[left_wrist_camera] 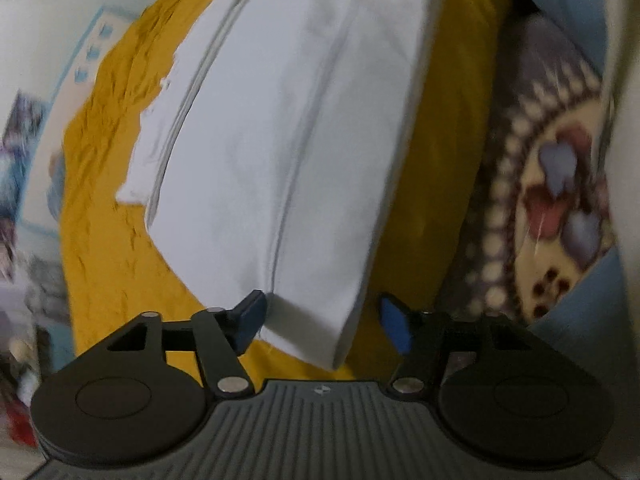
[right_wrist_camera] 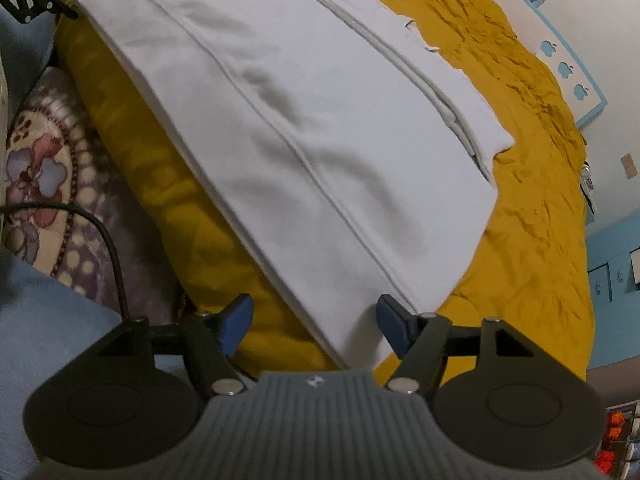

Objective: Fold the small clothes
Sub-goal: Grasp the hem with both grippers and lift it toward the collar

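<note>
Folded white cotton garment lying flat on wrinkled mustard-yellow bedspread, left gripper jaws wide at its near corner, right gripper jaws wide, nothing held

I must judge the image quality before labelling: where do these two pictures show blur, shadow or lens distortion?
Left wrist view: motion blur smears the patterned blanket and the wall on the left; the white garment looks soft. Right wrist view: sharper; grey shadows fall across the white garment, and wrinkles in the yellow cover read clearly. Both views: fisheye bends the edges; lighting dim and warm, no glare.
</note>
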`<state>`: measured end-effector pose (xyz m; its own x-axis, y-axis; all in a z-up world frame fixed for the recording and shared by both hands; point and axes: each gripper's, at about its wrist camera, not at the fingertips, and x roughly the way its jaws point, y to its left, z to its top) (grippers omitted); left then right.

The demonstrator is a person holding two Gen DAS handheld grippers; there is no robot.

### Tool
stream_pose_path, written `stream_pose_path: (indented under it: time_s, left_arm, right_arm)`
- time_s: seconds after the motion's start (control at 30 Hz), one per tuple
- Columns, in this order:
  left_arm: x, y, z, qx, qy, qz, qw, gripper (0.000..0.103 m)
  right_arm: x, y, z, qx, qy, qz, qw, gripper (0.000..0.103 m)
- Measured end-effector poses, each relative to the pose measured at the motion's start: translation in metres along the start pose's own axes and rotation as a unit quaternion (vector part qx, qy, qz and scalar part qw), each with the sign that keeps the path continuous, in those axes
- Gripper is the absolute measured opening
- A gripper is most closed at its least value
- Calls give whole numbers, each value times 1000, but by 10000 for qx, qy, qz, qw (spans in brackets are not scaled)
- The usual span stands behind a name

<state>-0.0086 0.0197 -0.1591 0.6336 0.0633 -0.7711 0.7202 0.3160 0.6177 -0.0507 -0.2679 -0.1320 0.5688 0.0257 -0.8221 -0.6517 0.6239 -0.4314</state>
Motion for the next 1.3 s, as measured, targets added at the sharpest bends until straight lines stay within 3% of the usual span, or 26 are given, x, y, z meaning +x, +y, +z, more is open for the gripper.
stream_pose_path:
  time_s: [0.17,0.3,0.4,0.43,0.53,0.6,0.77,0.93,1.07,1.3]
  left_arm:
    - [17,-10,0,40,40,352,9994,78]
    - [11,-5,-2,-197,-92,327,9992,62]
    - [4,6,-1,-561,-149,243,9980,50]
    - [2,10,0,-698,-154,202,9972,47]
    - [-8,27,2,-1167,-232,33,9929,20]
    - [-17,41,2,-1558,-327,-90,9872,8]
    - [-42,74,5,-2252,-733,114,9715,6]
    - [-59,108,15,-2629,-1084,411,9578,6]
    - [-59,142,24,-2929,-1184,486,9476,6]
    - [-49,208,49,-3284,-1409,984,9288,6]
  right_arm:
    - [10,4,-3,-112,-56,-137,9998,63]
    - [12,10,-7,-396,-8,-259,9989,58]
    - [10,7,-7,-388,-25,-385,9985,43]
    - [9,6,-7,-355,-39,-444,9984,32]
    - [3,-2,-4,-221,-120,-521,9983,8]
    - [-4,-4,-2,-178,-203,-507,9984,2]
    - [-29,-8,4,-198,-453,-739,9960,0]
    - [-54,-27,19,10,-870,-1163,9894,0]
    - [-68,-54,39,273,-1201,-1515,9808,0]
    - [-74,-109,89,446,-1588,-2060,9646,0]
